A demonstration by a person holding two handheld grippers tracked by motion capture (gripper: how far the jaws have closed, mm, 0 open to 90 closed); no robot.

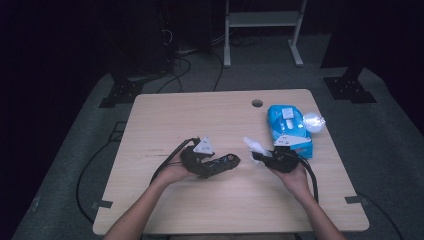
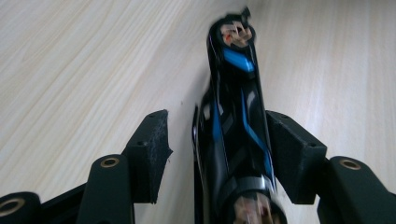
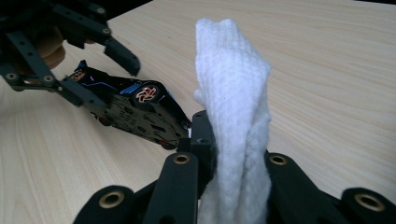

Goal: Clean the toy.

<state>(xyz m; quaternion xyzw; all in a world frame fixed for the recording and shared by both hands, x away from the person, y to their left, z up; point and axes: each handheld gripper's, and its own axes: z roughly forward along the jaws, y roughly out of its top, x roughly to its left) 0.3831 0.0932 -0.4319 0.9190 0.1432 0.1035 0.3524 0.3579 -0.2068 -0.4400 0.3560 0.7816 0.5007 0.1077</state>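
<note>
A black toy car (image 2: 233,121) with blue stripes lies lengthwise between the jaws of my left gripper (image 2: 217,121). The right jaw touches the car, while bare wood shows between the car and the left jaw. In the high view the left gripper (image 1: 220,164) points right, with the car (image 1: 232,160) at its tips. My right gripper (image 3: 233,140) is shut on a folded white wipe (image 3: 233,79) that stands up from its jaws. In the right gripper view the car (image 3: 135,107) is tilted on its side just left of the wipe.
A blue wipe pack (image 1: 287,127) lies on the table (image 1: 200,110) behind the right hand, with a shiny round object (image 1: 314,121) beside it. A cable hole (image 1: 257,103) sits near the far edge. Cables trail off the table's left side.
</note>
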